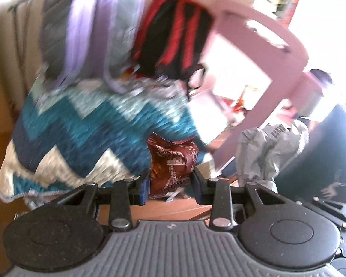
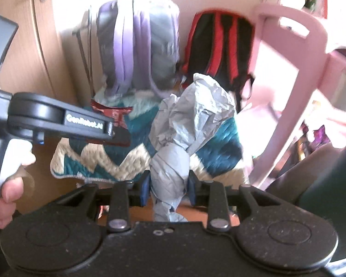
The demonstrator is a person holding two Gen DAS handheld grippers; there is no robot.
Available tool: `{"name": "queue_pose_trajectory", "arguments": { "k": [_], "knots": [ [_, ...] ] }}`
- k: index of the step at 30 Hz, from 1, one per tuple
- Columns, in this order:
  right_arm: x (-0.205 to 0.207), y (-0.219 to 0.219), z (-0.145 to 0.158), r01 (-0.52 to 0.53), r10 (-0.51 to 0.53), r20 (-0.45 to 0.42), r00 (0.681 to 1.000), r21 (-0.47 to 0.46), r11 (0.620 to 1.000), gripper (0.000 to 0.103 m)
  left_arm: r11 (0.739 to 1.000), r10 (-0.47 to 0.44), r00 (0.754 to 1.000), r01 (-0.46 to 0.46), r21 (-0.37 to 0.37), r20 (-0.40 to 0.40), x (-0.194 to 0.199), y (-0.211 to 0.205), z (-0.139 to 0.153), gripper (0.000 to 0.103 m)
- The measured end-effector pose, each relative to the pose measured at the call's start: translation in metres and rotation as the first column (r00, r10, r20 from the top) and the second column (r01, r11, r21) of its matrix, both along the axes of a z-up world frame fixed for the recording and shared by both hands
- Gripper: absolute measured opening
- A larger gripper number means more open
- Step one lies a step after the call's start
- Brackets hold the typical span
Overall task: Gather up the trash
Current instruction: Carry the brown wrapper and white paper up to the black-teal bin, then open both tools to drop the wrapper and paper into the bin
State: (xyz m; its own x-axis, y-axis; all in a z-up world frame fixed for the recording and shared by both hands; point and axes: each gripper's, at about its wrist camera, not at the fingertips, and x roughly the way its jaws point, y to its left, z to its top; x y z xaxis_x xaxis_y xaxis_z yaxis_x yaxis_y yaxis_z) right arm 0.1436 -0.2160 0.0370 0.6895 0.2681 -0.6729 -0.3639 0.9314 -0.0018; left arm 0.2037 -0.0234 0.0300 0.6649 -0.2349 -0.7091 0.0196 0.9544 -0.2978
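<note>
Cluttered bedroom bkgd, teal zigzag quilt centre-left. Left gripper clamps crinkled maroon snack wrapper; right gripper clamps crumpled grey plastic bag. Risk: slick film could slip out w/ fast swings.

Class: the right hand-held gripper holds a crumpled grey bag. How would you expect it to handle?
The grey bag looks floppy: it creases and bulges above the right hand-held gripper. Probably light, being thin film. Its squeezed neck may slip.
</note>
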Motion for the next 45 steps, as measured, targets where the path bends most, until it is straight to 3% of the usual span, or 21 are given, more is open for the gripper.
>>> {"name": "queue_pose_trajectory", "arguments": {
  "k": [6,12,19,26,30,33,40,45],
  "knots": [
    [-0.011,-0.040,0.043,0.049,-0.049,0.090,0.995,-0.004,0.999,0.030,0.995,-0.101,0.991,0.100,0.012,0.092,-0.003,-0.044,0.046,0.035],
    [-0.015,-0.096,0.084,0.152,-0.152,0.170,0.974,0.009,0.988,0.030,0.974,-0.224,0.963,0.222,0.030,0.152,0.004,-0.101,0.088,0.035],
    [-0.019,-0.172,0.127,0.289,-0.289,0.235,0.928,0.039,0.957,0.030,0.931,-0.365,0.908,0.360,0.062,0.207,0.015,-0.181,0.134,0.035],
    [-0.018,-0.236,0.136,0.420,-0.414,0.259,0.873,0.034,0.907,0.031,0.874,-0.485,0.843,0.479,0.086,0.234,0.028,-0.262,0.160,0.036],
    [-0.014,-0.266,0.126,0.469,-0.462,0.233,0.856,0.028,0.883,0.031,0.836,-0.548,0.806,0.537,0.113,0.225,0.030,-0.310,0.160,0.036],
    [-0.013,-0.284,0.116,0.489,-0.482,0.202,0.853,0.018,0.872,0.031,0.816,-0.577,0.792,0.559,0.145,0.197,0.036,-0.342,0.152,0.036],
    [0.002,-0.296,0.095,0.489,-0.482,0.140,0.865,-0.019,0.872,0.032,0.809,-0.577,0.813,0.558,0.184,0.071,0.064,-0.382,0.112,0.036],
    [0.012,-0.295,0.082,0.471,-0.464,0.108,0.879,-0.058,0.880,0.032,0.798,-0.582,0.813,0.567,0.204,0.021,0.075,-0.391,0.092,0.036]
  ]
}}
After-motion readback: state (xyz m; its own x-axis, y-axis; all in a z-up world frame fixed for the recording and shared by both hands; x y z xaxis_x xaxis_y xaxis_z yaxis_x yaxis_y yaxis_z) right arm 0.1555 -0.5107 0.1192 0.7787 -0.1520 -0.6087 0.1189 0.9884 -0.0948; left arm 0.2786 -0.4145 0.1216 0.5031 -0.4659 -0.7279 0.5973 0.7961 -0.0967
